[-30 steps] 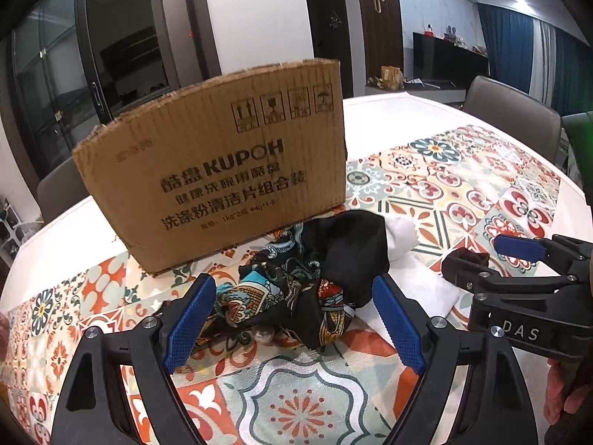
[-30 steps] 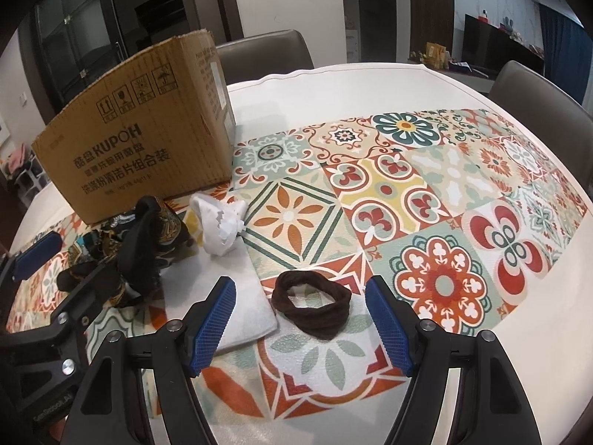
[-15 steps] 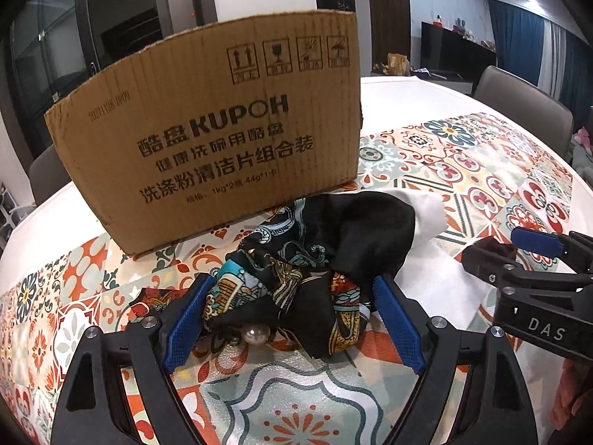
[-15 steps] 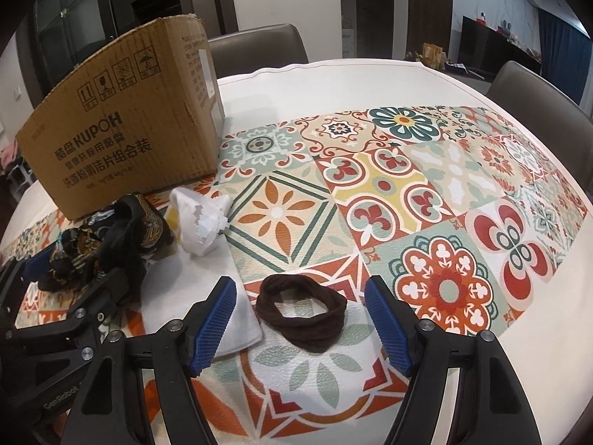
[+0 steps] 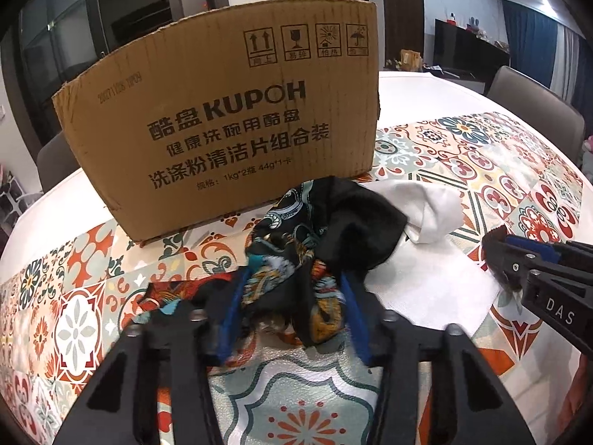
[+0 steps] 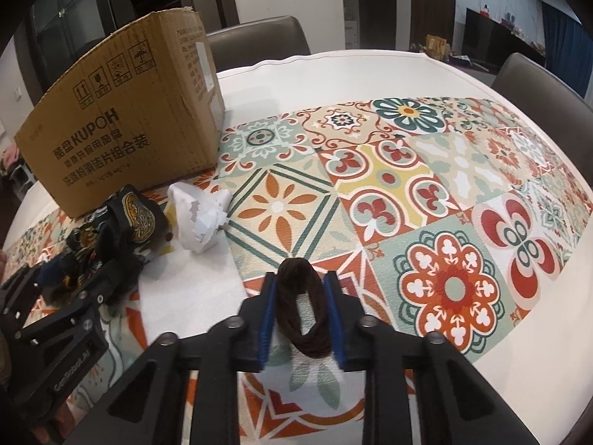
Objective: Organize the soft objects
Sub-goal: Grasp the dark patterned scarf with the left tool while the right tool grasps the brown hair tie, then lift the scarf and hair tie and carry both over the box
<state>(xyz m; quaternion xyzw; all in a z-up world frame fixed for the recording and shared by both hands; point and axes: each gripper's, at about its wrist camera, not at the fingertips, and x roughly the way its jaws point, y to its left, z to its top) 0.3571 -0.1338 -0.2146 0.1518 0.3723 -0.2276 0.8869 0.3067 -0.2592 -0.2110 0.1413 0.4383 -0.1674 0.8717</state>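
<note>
I'm closing L gripper (image 5: 292,307) on scarf (image 5: 311,244), R gripper (image 6: 301,319) on band (image 6: 301,307); squeeze firm, lift toward far-left box (image 5: 222,129).

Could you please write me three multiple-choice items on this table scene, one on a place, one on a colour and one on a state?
1. Where does the cardboard box stand relative to the patterned scarf?
A. Behind it, further up the table
B. On top of it
C. Under the table

2. What colour is the hair band?
A. White
B. Dark brown
C. Bright green

3. How does the hair band sit in the right claw?
A. Lying flat, far outside the claw
B. Squeezed narrow between the blue pads
C. Hanging from a chair

Answers:
1. A, since the box rises just behind the scarf in the left wrist view.
2. B, as the band shows dark brown against the tiled cloth.
3. B, because the closing pads press the loop into a tall oval.
</note>
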